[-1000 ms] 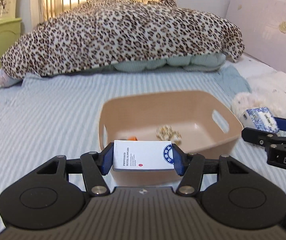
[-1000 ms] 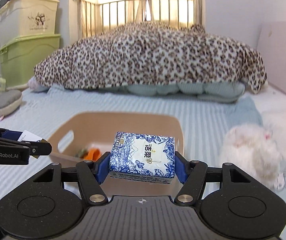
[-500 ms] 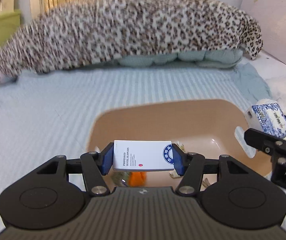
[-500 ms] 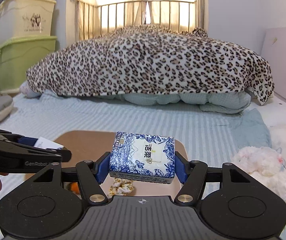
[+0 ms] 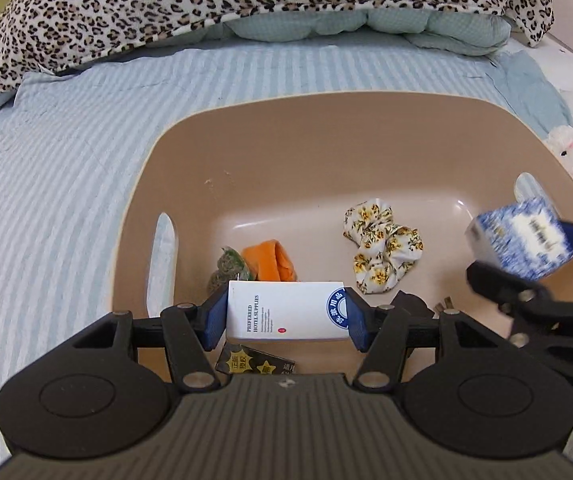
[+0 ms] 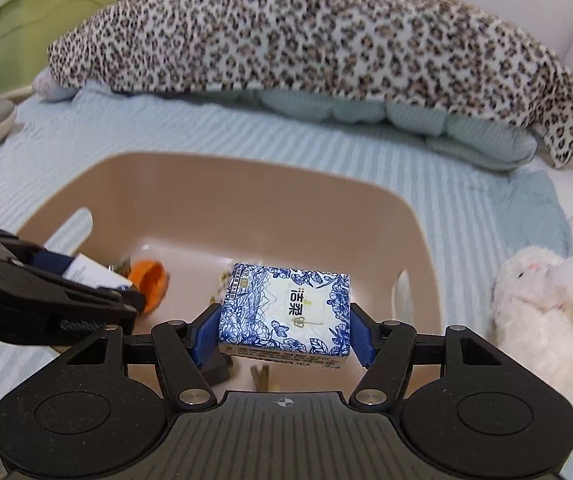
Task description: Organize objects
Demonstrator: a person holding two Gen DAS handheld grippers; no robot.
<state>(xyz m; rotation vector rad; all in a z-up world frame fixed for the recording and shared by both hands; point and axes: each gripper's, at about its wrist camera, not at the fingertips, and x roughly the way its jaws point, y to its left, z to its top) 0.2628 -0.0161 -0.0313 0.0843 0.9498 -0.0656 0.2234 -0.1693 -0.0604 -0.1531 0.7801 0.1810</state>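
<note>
Left gripper (image 5: 286,314) pinching a white box (image 5: 286,310); right gripper (image 6: 284,330) pinching a blue-patterned tissue pack (image 6: 286,314). Both are held over the tan basin (image 5: 326,128) on the striped bed (image 5: 66,152). Inside lie a floral scrunchie (image 5: 382,250) and an orange item (image 5: 272,260).

White box (image 5: 286,311): "PREFERRED HOTEL SUPPLIES" in dark print, beside a blue round seal with Chinese characters. Tissue pack (image 6: 286,312): "洁柔" on its pale label. Left gripper (image 6: 98,280): "GenRobot" on the arm, partly hidden. Black packet (image 5: 254,362): yellow star badges with Chinese characters, unreadable.
</note>
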